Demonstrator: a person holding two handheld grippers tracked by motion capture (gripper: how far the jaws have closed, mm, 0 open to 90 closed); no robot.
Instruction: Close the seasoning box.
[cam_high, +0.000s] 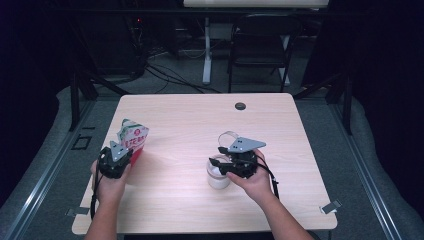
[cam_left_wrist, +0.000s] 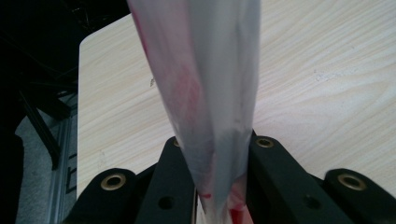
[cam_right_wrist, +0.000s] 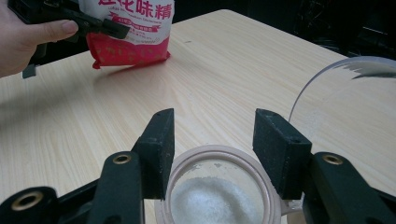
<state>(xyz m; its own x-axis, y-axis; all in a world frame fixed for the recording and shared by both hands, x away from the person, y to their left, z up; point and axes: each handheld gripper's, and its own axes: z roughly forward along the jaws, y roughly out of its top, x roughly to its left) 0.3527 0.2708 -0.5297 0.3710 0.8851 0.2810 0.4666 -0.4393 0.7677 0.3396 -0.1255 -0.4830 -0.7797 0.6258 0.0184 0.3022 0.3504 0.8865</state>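
A red and white bag (cam_high: 135, 136) with printed characters stands upright on the table's left side. My left gripper (cam_high: 116, 159) is shut on the bag's edge. In the left gripper view the thin bag (cam_left_wrist: 205, 70) is pinched between the two black jaws of the left gripper (cam_left_wrist: 217, 142). At the table's middle, my right gripper (cam_high: 235, 162) is shut on a small round jar (cam_high: 218, 176) whose clear lid (cam_high: 229, 136) is flipped up. The jar (cam_right_wrist: 187, 161) holds white granules, and the jaws of the right gripper (cam_right_wrist: 215, 116) press on its rim from both sides. The bag (cam_right_wrist: 130, 42) rests on the wood farther off.
The light wood table (cam_high: 200, 115) has a black round grommet (cam_high: 240, 106) near its far edge. A dark folding chair (cam_high: 260, 45) and a white desk leg (cam_high: 206, 50) stand beyond it. Cables lie on the floor behind.
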